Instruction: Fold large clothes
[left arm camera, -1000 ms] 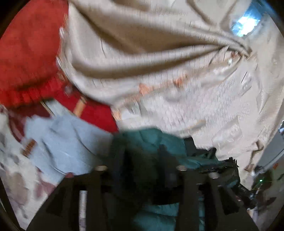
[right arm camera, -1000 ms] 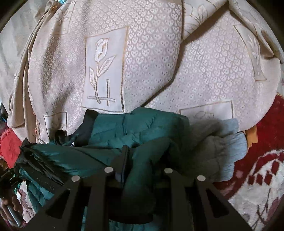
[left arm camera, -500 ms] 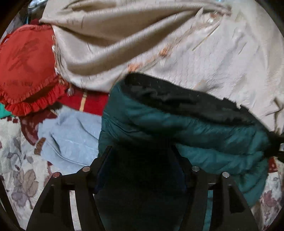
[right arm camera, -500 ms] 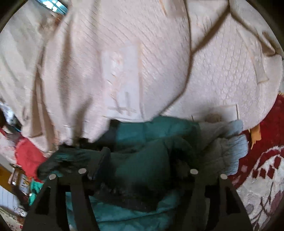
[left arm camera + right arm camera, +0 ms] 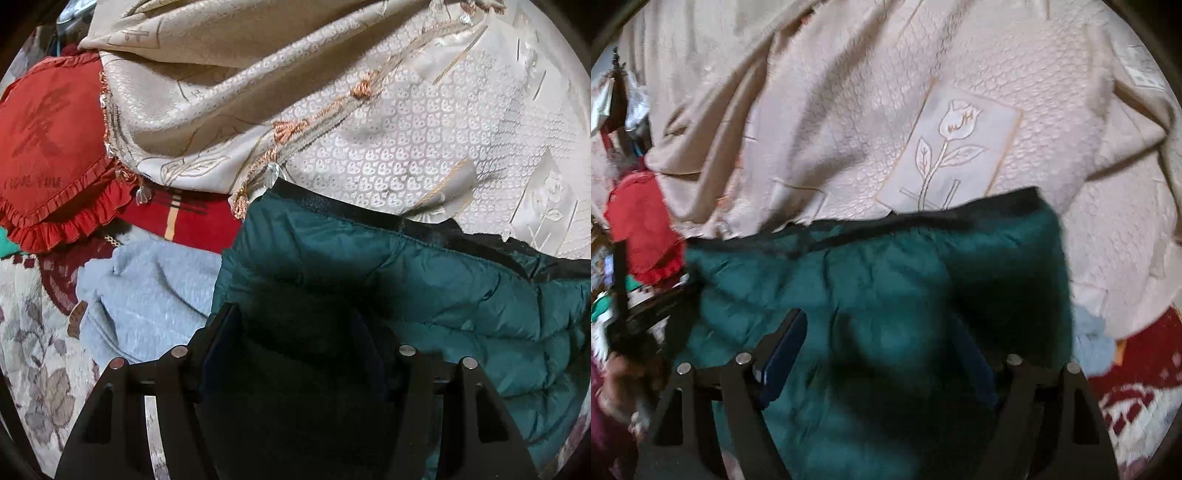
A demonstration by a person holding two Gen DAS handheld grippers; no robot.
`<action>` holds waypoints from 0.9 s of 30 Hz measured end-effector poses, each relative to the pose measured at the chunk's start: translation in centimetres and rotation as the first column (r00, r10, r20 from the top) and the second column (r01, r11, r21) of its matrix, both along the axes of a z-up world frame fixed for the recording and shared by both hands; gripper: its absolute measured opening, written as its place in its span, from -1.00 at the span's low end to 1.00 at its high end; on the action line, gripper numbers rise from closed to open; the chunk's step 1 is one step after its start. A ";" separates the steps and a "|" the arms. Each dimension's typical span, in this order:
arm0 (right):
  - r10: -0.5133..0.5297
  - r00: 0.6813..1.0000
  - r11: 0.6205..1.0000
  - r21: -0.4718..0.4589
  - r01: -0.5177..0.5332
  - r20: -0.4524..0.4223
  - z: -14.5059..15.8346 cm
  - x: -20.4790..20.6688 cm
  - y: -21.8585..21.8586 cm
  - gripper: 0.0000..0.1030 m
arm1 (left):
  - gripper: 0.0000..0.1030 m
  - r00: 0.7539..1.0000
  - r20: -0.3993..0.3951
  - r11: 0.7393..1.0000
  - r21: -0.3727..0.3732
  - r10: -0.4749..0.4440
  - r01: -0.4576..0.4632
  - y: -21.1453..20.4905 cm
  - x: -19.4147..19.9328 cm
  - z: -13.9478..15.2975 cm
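Both wrist views look steeply down along their fingers, close over the teal quilted jacket (image 5: 424,280), which fills the near half of each. Both share the jacket and the cream patterned cloth (image 5: 886,110) beyond; the right view is blurred.

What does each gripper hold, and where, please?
Left gripper seems to pinch a thick jacket fold, jaws just eased wider. Right gripper: jaws just opened; jacket lies between, unheld.
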State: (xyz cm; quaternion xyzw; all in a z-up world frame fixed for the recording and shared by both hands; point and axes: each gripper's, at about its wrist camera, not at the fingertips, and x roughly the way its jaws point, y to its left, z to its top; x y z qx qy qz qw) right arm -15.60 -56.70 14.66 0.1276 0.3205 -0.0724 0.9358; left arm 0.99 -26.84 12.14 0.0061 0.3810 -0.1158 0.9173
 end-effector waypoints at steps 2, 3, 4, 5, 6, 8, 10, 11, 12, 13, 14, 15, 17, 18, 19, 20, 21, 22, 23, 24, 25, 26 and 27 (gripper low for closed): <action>-0.043 0.999 0.999 -0.034 0.042 -0.033 -1.0 2.6 -0.8 0.62 | -0.14 1.000 -0.007 1.000 0.011 -0.001 0.001 -0.2 0.4 -0.3; -0.065 0.996 0.997 -0.032 0.063 -0.056 -1.6 3.8 -1.4 0.62 | -0.14 1.000 -0.007 1.000 0.014 -0.002 0.002 -0.3 0.6 -0.5; -0.080 0.994 0.997 -0.014 0.079 -0.070 -2.4 4.8 -1.9 0.62 | -0.13 1.000 -0.007 1.000 0.014 -0.001 0.001 -0.3 0.9 -0.5; -0.091 0.992 0.996 0.000 0.092 -0.084 -3.2 5.8 -2.3 0.62 | -0.11 1.000 -0.005 1.000 0.012 0.000 0.001 -0.4 1.0 -0.6; -0.102 0.991 0.995 -0.018 0.101 -0.089 -3.8 6.6 -2.3 0.62 | -0.08 1.000 -0.005 1.000 0.013 0.000 0.000 -0.5 1.4 -0.8; -0.113 0.988 0.992 -0.063 0.107 -0.103 -4.5 7.6 -2.0 0.65 | -0.05 1.000 -0.009 1.000 0.020 0.001 0.000 -0.7 1.8 -1.0; -0.121 0.986 0.989 -0.098 0.110 -0.119 -4.8 8.4 -1.6 0.67 | -0.03 1.000 -0.016 1.000 0.027 0.003 -0.003 -0.9 2.2 -1.2; -0.122 0.985 0.989 -0.102 0.110 -0.124 -4.8 8.5 -1.5 0.67 | -0.02 1.000 -0.018 1.000 0.029 0.005 -0.005 -0.9 2.3 -1.3; -0.122 0.984 0.989 -0.098 0.109 -0.130 -4.7 8.5 -1.5 0.67 | -0.01 1.000 -0.017 0.999 0.033 0.006 -0.006 -1.0 2.4 -1.3; -0.118 0.984 0.991 -0.085 0.108 -0.131 -4.3 8.2 -1.6 0.66 | -0.01 1.000 -0.013 0.999 0.036 0.005 -0.005 -1.1 2.2 -1.3; -0.116 0.986 0.991 -0.073 0.108 -0.123 -3.7 7.6 -1.5 0.66 | -0.01 1.000 -0.008 0.999 0.039 0.004 -0.004 -1.1 2.1 -1.4; -0.118 0.987 0.992 -0.063 0.111 -0.109 -3.2 7.0 -1.5 0.66 | -0.01 1.000 -0.004 0.999 0.040 0.003 -0.003 -1.1 2.1 -1.4; -0.117 0.992 0.993 -0.027 0.116 -0.056 -1.8 5.2 -1.5 0.66 | -0.01 1.000 0.001 0.999 0.036 0.005 -0.005 -1.1 2.0 -1.5; -0.113 0.993 0.994 -0.013 0.112 -0.034 -1.3 4.5 -1.4 0.66 | 0.00 1.000 0.002 0.999 0.035 0.007 -0.007 -1.1 2.1 -1.5; -0.105 0.994 0.994 0.002 0.105 -0.008 -0.8 3.6 -1.2 0.66 | 0.00 1.000 0.003 0.999 0.036 0.009 -0.009 -1.2 2.1 -1.5; -0.095 0.995 0.995 0.012 0.095 0.016 -0.5 2.8 -0.9 0.66 | 0.01 1.000 0.004 0.999 0.039 0.010 -0.010 -1.2 2.1 -1.6; -0.083 0.996 0.996 0.018 0.083 0.030 -0.3 2.2 -0.6 0.66 | 0.01 1.000 0.004 0.999 0.044 0.011 -0.011 -1.3 2.2 -1.6; -0.075 0.997 0.997 0.018 0.075 0.030 -0.3 2.2 -0.4 0.66 | 0.01 1.000 0.005 0.999 0.049 0.011 -0.012 -1.3 2.3 -1.7; -0.064 0.998 0.998 0.015 0.064 0.015 -0.6 2.2 -0.3 0.66 | 0.02 1.000 0.005 0.999 0.053 0.012 -0.012 -1.4 2.3 -1.8; -0.053 0.998 0.999 0.005 0.053 -0.015 -1.1 2.4 -0.4 0.66 | 0.02 1.000 0.005 0.998 0.057 0.011 -0.012 -1.5 2.3 -1.8; -0.051 0.998 0.999 -0.013 0.050 -0.046 -1.6 2.5 -0.6 0.66 | 0.02 1.000 0.005 0.998 0.061 0.010 -0.011 -1.5 2.4 -1.8; -0.059 0.995 0.997 -0.045 0.056 -0.078 -2.4 3.1 -0.5 0.66 | 0.02 1.000 0.004 0.998 0.065 0.009 -0.009 -1.6 2.4 -1.8; -0.077 0.992 0.995 -0.077 0.070 -0.100 -3.0 3.8 -0.5 0.66 | 0.03 1.000 0.001 0.998 0.068 0.007 -0.007 -1.6 2.5 -1.9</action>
